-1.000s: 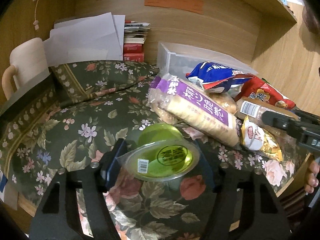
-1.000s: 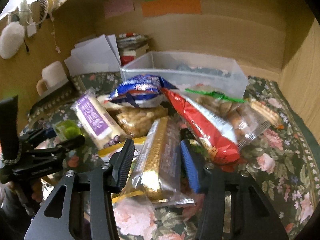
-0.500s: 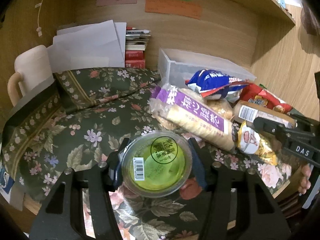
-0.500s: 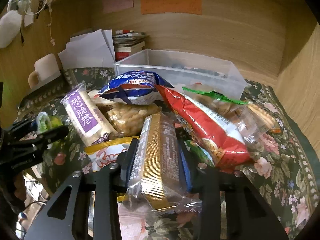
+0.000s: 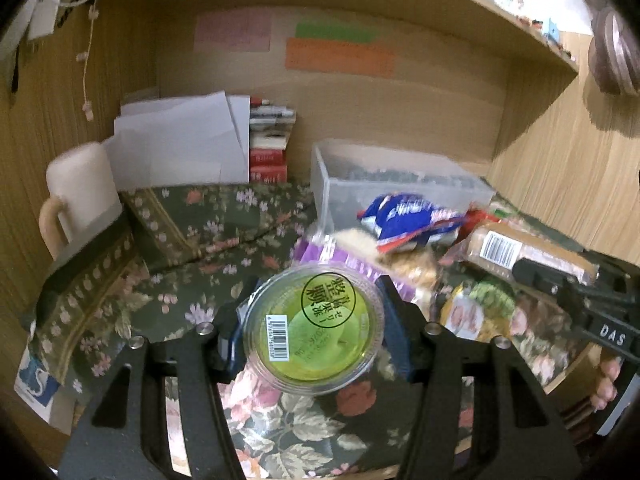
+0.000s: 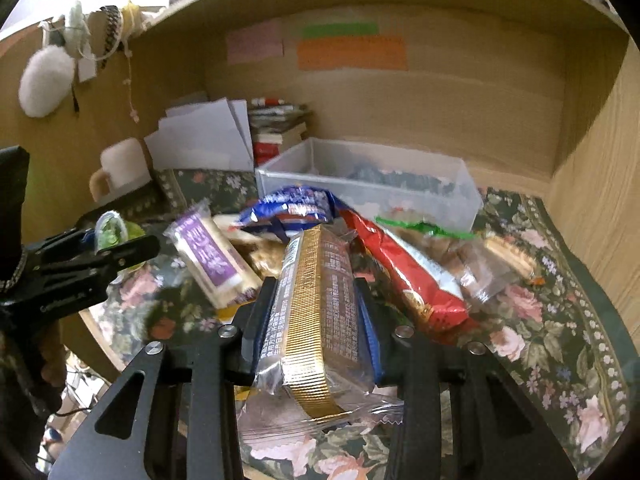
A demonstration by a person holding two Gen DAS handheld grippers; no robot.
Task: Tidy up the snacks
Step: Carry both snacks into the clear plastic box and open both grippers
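Above floral cloth [image 5: 180,280]: left gripper [image 5: 314,332] clamps one jelly cup [image 5: 314,332] (green); right gripper [image 6: 316,320] clamps one gold biscuit pack [image 6: 316,304].

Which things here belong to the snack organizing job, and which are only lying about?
For the job:
- green jelly cup, clamped in the left gripper
- gold biscuit pack, clamped in the right gripper
- purple cracker pack
- blue bag
- red bag
- clear plastic bin

Lying about:
- cream mug
- white papers
- stacked books
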